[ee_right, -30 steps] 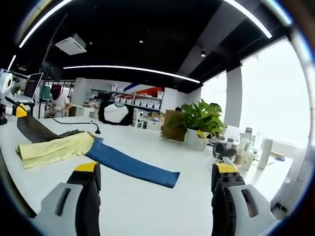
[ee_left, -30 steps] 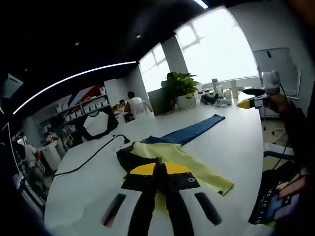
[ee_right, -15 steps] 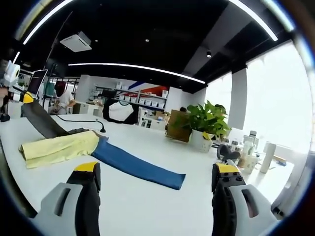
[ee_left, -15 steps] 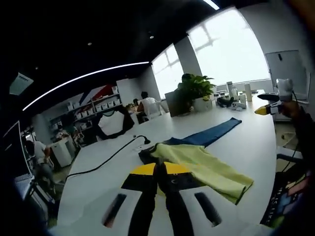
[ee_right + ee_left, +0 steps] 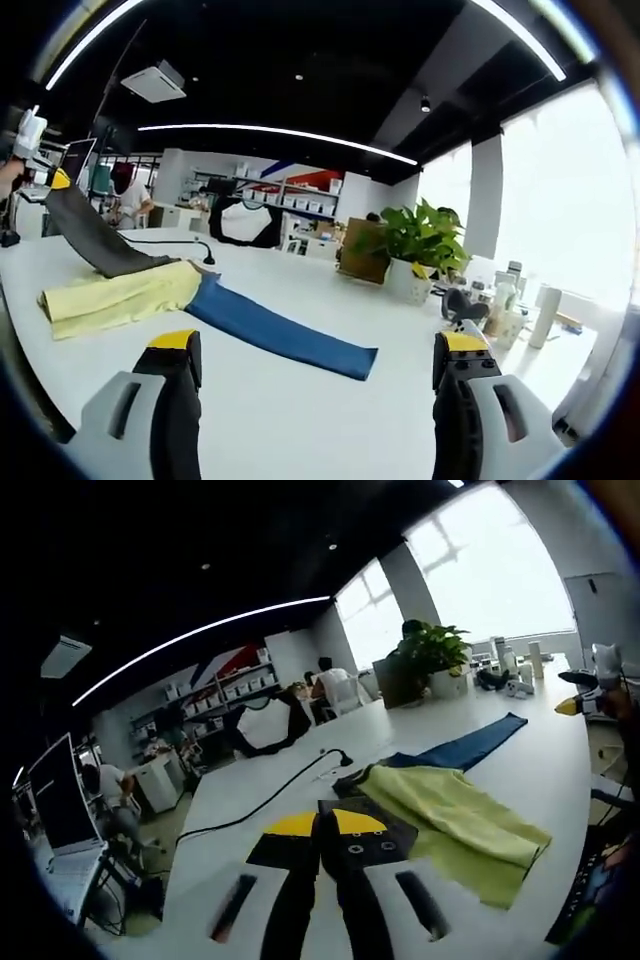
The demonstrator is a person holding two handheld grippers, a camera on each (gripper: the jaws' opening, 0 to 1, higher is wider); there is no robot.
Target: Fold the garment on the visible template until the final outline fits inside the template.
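A yellow garment with a dark grey part lies on the white table. My left gripper is shut on the dark grey part, holding its edge up off the table. A long blue mat runs out from under the garment's far side. In the right gripper view, the garment lies at the left, its dark flap rising to the left gripper. The blue mat stretches toward the centre. My right gripper hangs open above bare table, and is seen small at far right.
A black cable snakes across the table behind the garment. A potted plant and bottles stand at the far end. A screen sits at the left edge. People sit among the shelves behind.
My left gripper has risen with the dark grey part, so the flap stands higher off the table. The right gripper has stayed open and barely moved.
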